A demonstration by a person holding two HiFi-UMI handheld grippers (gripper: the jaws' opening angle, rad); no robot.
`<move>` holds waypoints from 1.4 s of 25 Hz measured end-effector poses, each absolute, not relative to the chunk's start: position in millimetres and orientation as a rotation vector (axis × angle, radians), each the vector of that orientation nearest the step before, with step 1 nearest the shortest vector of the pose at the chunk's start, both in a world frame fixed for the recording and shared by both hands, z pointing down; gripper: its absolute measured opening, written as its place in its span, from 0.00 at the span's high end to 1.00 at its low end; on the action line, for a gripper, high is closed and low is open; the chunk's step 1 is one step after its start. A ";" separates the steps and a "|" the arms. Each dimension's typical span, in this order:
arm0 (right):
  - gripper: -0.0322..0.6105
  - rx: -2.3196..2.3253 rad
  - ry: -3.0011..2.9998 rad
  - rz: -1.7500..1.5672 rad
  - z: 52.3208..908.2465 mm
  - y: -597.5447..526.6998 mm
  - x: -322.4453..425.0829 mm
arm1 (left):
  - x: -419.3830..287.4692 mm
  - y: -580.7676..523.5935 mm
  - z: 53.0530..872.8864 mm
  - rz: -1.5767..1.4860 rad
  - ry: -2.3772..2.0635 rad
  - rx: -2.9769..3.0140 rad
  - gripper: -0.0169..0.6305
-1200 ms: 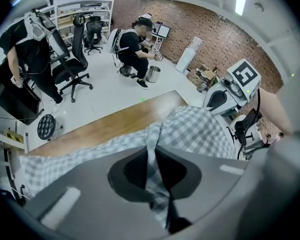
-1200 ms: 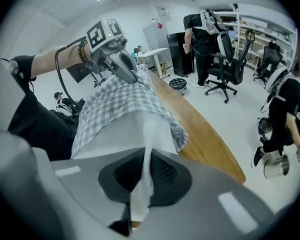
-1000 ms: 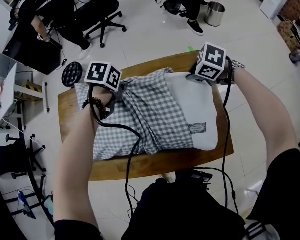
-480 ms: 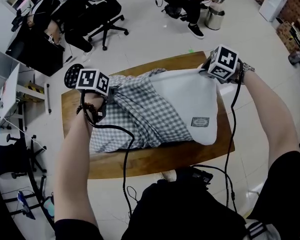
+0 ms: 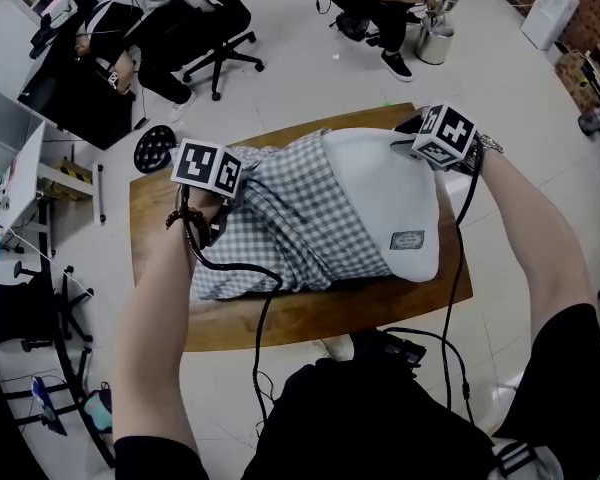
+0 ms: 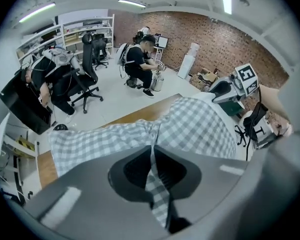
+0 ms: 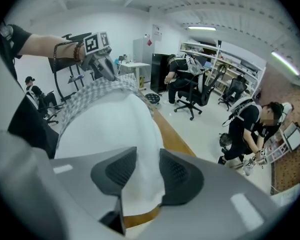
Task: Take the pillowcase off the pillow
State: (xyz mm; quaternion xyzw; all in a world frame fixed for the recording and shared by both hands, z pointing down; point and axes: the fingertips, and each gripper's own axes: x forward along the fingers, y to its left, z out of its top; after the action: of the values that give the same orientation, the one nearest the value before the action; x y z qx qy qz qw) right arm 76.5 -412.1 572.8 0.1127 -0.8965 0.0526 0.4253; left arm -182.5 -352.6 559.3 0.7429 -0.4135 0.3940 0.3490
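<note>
Pillow (image 5: 385,183) lies on the wooden table (image 5: 320,320). Its long axis runs roughly along the table's length, left to right in the head view. The bare white end points to the person's right, with a label (image 5: 407,239) near the near right corner. The checked pillowcase (image 5: 280,218) covers the left part only. It's bunched and creased, its mouth faces right across the pillow's middle, and the rest trails toward the table's left end.

Left gripper (image 6: 152,148): jaws together, pinching a thin fold of the checked pillowcase. Fabric runs from the pinch out over the pillow. The gripper sits at the far left corner of the case.

Right gripper (image 7: 147,156): jaws have just been opening and now stand a moderate gap apart. The white pillow corner lies between the pads and fills the gap, loose rather than clamped. The gripper sits at the pillow's far right corner, near the table's far edge.

The grippers are well apart, one at each end of the long axis.
</note>
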 end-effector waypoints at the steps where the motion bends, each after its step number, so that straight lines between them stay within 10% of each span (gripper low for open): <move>1: 0.71 0.295 -2.250 0.119 568.5 -408.7 77.3 | -178.6 -349.8 557.2 1.027 -1.072 1.951 0.95; 21: 0.59 0.249 -2.218 -0.068 522.2 -259.0 30.7 | -148.4 -245.8 477.9 0.812 -0.919 2.244 0.74; 35: 0.47 0.363 -2.087 -0.275 590.3 -201.7 35.4 | -108.4 -155.3 571.3 0.742 -0.960 2.204 0.57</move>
State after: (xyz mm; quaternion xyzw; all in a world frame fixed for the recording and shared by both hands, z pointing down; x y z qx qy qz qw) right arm 35.4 -201.7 590.3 0.1491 -0.8560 -0.1129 0.4820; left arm -108.4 -155.3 571.3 0.8335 -0.3631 0.2806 0.3077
